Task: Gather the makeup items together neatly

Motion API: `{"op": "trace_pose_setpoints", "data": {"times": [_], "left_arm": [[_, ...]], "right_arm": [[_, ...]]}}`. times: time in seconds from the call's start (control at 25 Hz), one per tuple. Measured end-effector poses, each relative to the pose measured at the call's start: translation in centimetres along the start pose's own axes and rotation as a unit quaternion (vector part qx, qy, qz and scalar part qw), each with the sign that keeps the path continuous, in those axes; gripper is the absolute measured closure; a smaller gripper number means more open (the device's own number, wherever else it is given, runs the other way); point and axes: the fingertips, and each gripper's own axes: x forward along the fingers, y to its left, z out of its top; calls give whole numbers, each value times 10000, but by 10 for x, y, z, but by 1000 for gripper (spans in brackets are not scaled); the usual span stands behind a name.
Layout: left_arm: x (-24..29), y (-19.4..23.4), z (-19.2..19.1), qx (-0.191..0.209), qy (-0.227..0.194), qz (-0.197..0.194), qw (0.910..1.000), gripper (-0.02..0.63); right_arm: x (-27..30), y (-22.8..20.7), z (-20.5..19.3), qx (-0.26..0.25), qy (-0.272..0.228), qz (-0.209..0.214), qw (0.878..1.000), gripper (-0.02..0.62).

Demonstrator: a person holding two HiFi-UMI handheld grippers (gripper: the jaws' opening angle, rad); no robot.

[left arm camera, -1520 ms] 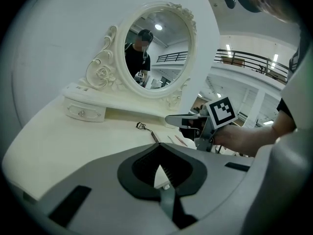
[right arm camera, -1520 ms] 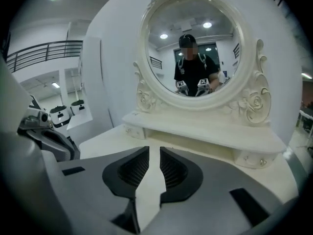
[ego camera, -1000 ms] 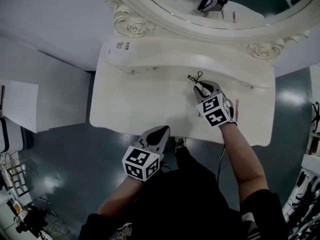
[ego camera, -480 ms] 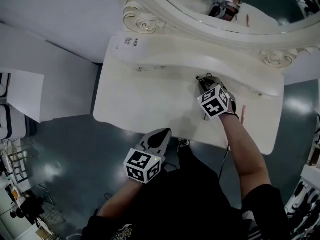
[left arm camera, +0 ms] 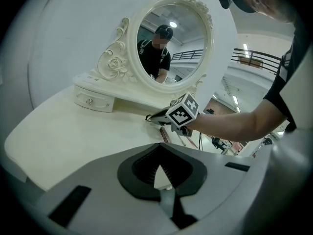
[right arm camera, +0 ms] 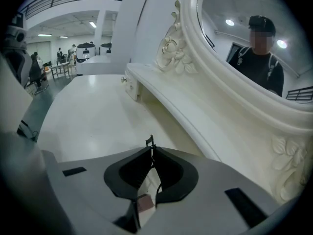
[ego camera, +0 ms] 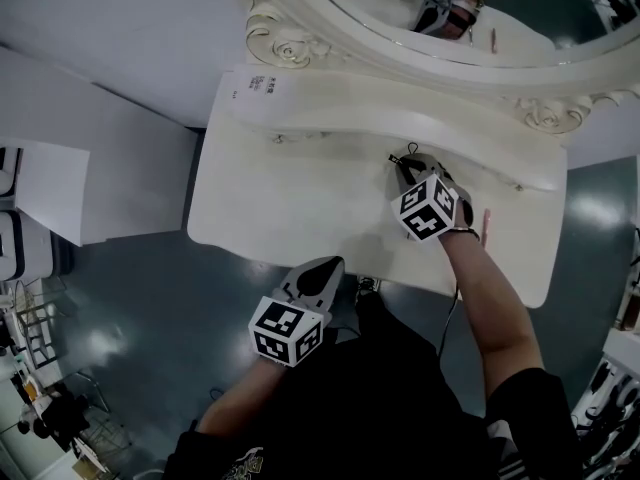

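Note:
A thin black wire-like makeup tool lies on the white vanity table just below the raised shelf. My right gripper is over it. Its jaws are closing, and in the right gripper view the tool sticks up between the nearly meeting tips of that gripper. A pink pencil lies to the right of that hand. My left gripper hangs off the table's front edge, shut with nothing in it. From the left gripper view I see the right gripper low on the tabletop.
An oval mirror in a carved white frame stands at the back on a raised shelf with a small drawer. A white label lies on the shelf's left end. Dark floor surrounds the table.
My right gripper has moved forward over the black tool and its jaws have come together on it. The left gripper has stayed where it was.

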Motion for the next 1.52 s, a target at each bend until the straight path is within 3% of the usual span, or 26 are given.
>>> {"op": "trace_pose_setpoints", "data": {"times": [0.24,0.4,0.88,1.32,1.52], "left_arm": [[-7,-1,-1,62,-51,-72,9999,598],[-16,-2,-3,115,-78,-175,9998,598],[-56,-7,-1,573,-73,-744,9956,598],[-98,9,-10,805,34,-1106,9906,598],[-112,20,-14,891,114,-1137,9895,598]], "right_arm": [[-21,21,18,-286,-249,-33,9993,548],[-39,38,35,-154,-473,-117,9987,549],[-96,92,72,1047,-1035,-642,9870,551],[-102,137,74,2651,-1066,-973,9534,552],[-89,141,70,2708,-865,-1161,9517,552]]}}
